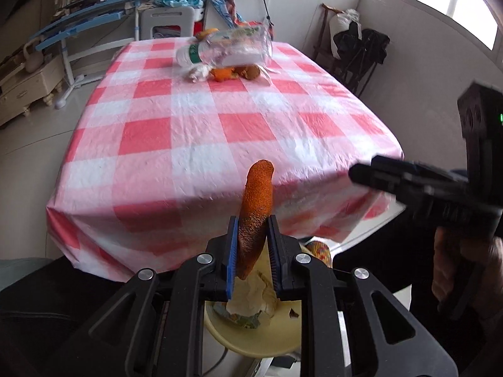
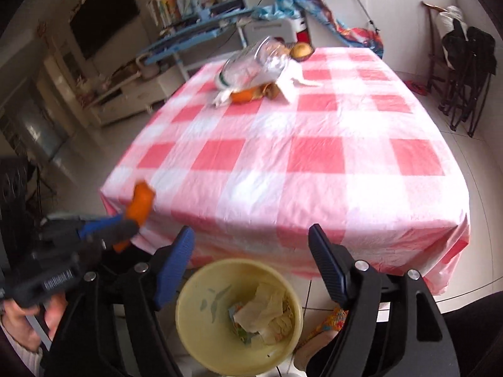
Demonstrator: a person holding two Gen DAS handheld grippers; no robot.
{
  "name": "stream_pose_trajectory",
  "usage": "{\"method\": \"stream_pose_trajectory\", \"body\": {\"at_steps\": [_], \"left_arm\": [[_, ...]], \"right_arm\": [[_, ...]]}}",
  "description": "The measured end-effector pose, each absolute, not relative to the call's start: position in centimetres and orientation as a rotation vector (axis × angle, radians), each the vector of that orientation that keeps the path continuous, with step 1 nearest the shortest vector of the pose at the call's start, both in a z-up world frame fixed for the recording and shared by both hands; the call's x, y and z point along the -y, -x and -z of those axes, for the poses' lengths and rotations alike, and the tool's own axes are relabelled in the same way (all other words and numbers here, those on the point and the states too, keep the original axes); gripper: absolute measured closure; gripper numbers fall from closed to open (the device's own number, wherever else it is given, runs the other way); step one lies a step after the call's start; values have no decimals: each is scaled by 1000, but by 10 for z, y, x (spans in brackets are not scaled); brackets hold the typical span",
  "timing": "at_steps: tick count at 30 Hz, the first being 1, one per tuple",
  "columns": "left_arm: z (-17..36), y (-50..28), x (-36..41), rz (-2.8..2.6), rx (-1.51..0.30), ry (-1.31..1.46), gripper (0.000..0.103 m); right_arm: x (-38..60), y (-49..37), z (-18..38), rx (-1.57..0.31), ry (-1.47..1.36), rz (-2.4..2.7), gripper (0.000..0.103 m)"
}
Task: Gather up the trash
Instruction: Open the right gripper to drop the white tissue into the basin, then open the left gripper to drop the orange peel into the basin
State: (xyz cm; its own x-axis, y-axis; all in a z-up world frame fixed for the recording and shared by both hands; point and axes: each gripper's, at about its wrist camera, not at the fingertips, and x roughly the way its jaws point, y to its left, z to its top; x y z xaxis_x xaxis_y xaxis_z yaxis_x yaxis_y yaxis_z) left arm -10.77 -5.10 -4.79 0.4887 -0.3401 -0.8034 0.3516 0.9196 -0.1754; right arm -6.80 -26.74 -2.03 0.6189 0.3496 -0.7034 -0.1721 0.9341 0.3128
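The left gripper [image 1: 251, 251] pinches an orange peel [image 1: 256, 207] at its lower end over the bin [image 2: 201, 301] — light, limp stuff; the right gripper [image 2: 251, 270] gapes, empty.

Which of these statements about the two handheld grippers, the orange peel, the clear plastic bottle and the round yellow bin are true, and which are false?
1. The left gripper is shut on a strip of orange peel. True.
2. The right gripper holds a tissue. False: it is open and empty.
3. The round yellow bin is empty. False: crumpled paper lies in it.
4. The clear plastic bottle lies on the checked tablecloth. True.
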Motion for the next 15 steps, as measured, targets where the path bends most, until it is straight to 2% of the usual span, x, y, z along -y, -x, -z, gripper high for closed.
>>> {"method": "stream_pose_trajectory", "body": {"at_steps": [3,5,10,13,15], "left_arm": [[67,120,75,467,-1065,-155,85],[72,126,85,476,-1075,-214,81],[51,129,74,431,-958,-168,34],[33,120,53,346,-862,-71,18],[24,115,36,288,-817,9,16]], "right_arm": [[278,66,20,-820,-284,-261,31],[282,68,21,-805,-305,-239,31],[284,79,16,-758,-300,-188,24],[284,77,18,-760,-279,-170,24],[283,76,19,-764,-253,-158,24]]}}
